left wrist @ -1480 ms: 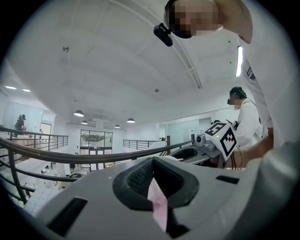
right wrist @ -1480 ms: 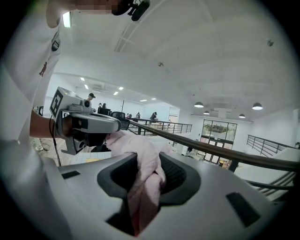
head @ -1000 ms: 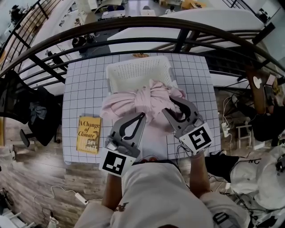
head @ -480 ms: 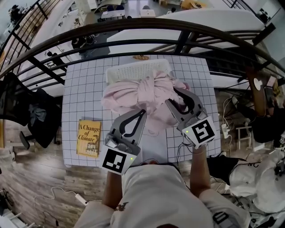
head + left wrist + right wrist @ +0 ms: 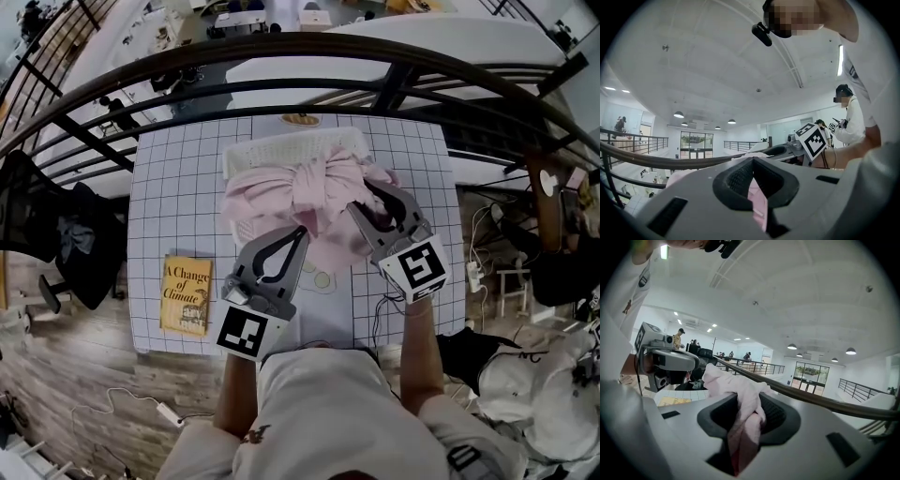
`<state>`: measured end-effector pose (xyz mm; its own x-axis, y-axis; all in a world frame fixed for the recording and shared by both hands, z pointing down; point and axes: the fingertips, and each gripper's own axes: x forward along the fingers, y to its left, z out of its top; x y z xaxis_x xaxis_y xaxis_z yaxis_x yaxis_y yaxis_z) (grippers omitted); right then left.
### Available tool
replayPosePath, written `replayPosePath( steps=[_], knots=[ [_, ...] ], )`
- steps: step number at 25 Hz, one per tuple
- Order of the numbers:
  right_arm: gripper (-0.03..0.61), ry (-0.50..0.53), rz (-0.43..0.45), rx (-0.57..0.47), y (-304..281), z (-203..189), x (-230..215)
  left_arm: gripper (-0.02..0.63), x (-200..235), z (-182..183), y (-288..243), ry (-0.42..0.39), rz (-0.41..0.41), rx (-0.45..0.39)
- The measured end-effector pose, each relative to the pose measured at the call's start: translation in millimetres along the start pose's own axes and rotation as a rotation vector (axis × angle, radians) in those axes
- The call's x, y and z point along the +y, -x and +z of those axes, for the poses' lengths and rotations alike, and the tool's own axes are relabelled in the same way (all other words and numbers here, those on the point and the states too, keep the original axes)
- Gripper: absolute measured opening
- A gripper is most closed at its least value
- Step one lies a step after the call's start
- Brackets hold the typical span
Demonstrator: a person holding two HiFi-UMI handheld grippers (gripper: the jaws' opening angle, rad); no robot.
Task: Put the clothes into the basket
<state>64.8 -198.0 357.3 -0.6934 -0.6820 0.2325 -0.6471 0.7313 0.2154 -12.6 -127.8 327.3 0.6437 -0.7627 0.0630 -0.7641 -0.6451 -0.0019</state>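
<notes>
Two grippers reach forward from just ahead of the person's pale shirt (image 5: 328,403), each with its marker cube on the end nearest the body. The left gripper (image 5: 300,234) has its jaws pressed together on a thin fold of the pink garment (image 5: 314,192). In the left gripper view a flat pink strip sits caught between the dark pads. The right gripper (image 5: 366,199) pinches a thicker bunch of the same cloth, its jaws kept slightly apart by the wad between them.

Between the two grips the garment hangs in a gathered, knotted mass above the gridded white table (image 5: 178,187). Its lower edge trails toward the person. A yellow book (image 5: 186,291) lies flat on the table left of the left gripper, near the front edge and well apart from the cloth.

Beyond the jaws, the garment spreads over the near part of the white basket (image 5: 291,145), hiding most of its opening. Only the perforated far wall and rim show behind the cloth, and whether the fabric touches the inside cannot be told. A small tan thing (image 5: 300,119), too small to tell what it is, sits at the table's far edge.

Past the table curves a dark railing (image 5: 281,56). On the wooden floor to the left stands a black chair (image 5: 66,234) draped with dark clothing.
</notes>
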Motion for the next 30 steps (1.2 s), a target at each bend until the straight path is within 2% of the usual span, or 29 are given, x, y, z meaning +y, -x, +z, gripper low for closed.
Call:
replayPosePath(
  steps=[21, 30],
  knots=[
    [0.14, 0.043, 0.106, 0.19, -69.2, -73.9, -4.3, 0.003, 47.9, -53.7, -34.5, 0.079, 0.031, 0.079],
    [0.14, 0.112, 0.163, 0.302, -94.2, -103.6, 2.8, 0.003, 63.4, -71.7, -45.4, 0.101, 0.045, 0.102]
  ],
)
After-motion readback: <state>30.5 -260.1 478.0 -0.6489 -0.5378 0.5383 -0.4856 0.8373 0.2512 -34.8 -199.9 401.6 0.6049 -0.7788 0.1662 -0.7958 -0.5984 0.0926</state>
